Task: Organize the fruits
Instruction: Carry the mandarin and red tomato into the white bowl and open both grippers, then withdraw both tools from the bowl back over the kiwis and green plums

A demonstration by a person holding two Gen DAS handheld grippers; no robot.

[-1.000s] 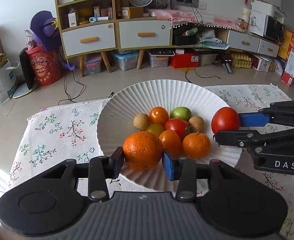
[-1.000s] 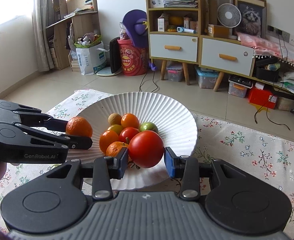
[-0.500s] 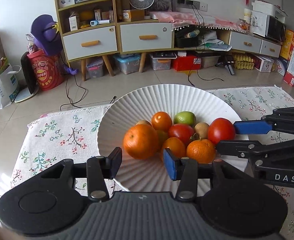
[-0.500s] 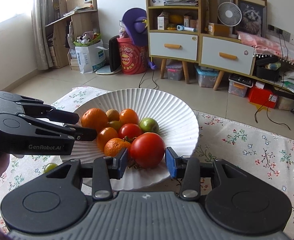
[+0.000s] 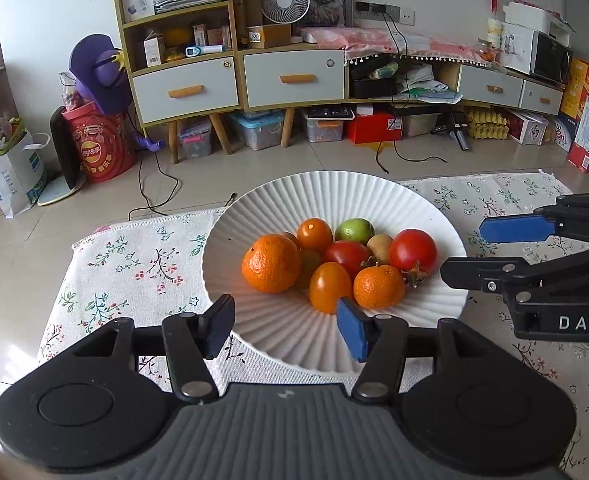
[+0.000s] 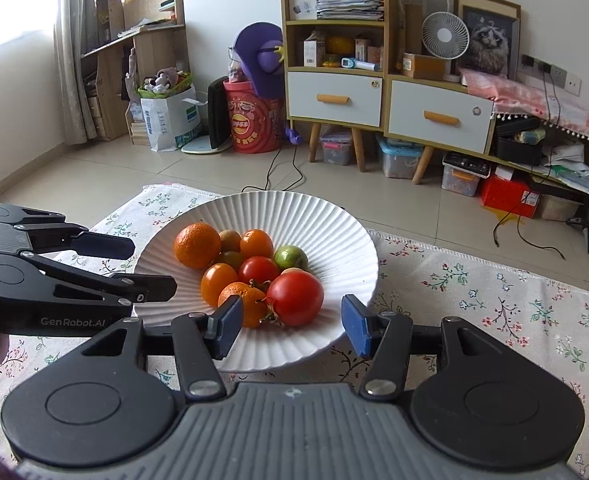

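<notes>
From the left wrist view, the left tool [image 5: 284, 326] is spread wide with nothing in it, sitting over the near rim of the ribbed white plate [image 5: 430, 208]. The big orange [image 5: 271, 263] sits on the left side of the heap, touching its neighbours, so I'd guess a careless nudge could set it rolling down the slope or tip the plate. The right tool [image 5: 470, 250] comes in from the plate's right edge, also gaping and empty. In the right wrist view, the right tool [image 6: 288, 326] is parted around the red tomato [image 6: 295, 298] but not touching it, and bumping that one could shove the mandarin [image 6: 243, 303] beside it. The worktop wears a floral tablecloth [image 6: 494, 312]; beyond it there's tiled floor [image 6: 94, 168], a drawer cabinet [image 6: 374, 96], and a fan [image 6: 445, 36].
</notes>
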